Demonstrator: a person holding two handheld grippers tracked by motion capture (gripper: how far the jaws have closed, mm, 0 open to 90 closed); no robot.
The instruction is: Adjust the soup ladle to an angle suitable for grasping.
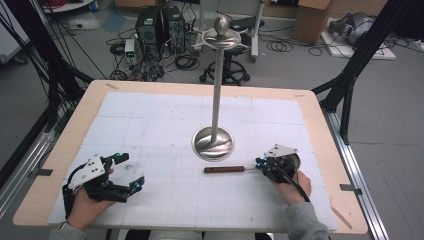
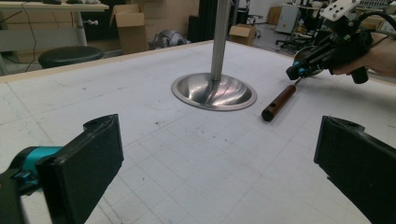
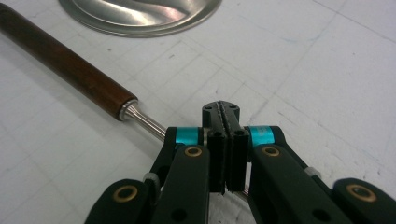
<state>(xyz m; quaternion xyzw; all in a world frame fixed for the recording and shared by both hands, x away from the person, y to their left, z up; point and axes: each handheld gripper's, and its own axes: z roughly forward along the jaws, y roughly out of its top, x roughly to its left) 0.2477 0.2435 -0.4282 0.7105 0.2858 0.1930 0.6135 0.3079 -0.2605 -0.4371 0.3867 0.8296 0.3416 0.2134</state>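
Two hand-held grippers on a white gridded table with a metal stand and a wooden-handled tool.

High view: the left gripper point(image 1: 127, 172), jaws spread and holding nothing, sits near the front left; the right gripper point(image 1: 260, 164) meets the metal end of the wooden-handled tool point(image 1: 224, 169), which lies just in front of the metal stand point(image 1: 214, 142). Left gripper view: both wide-apart jaws frame the stand's base. Right gripper view: the jaws are pressed together over the tool's thin metal shaft point(image 3: 145, 122).
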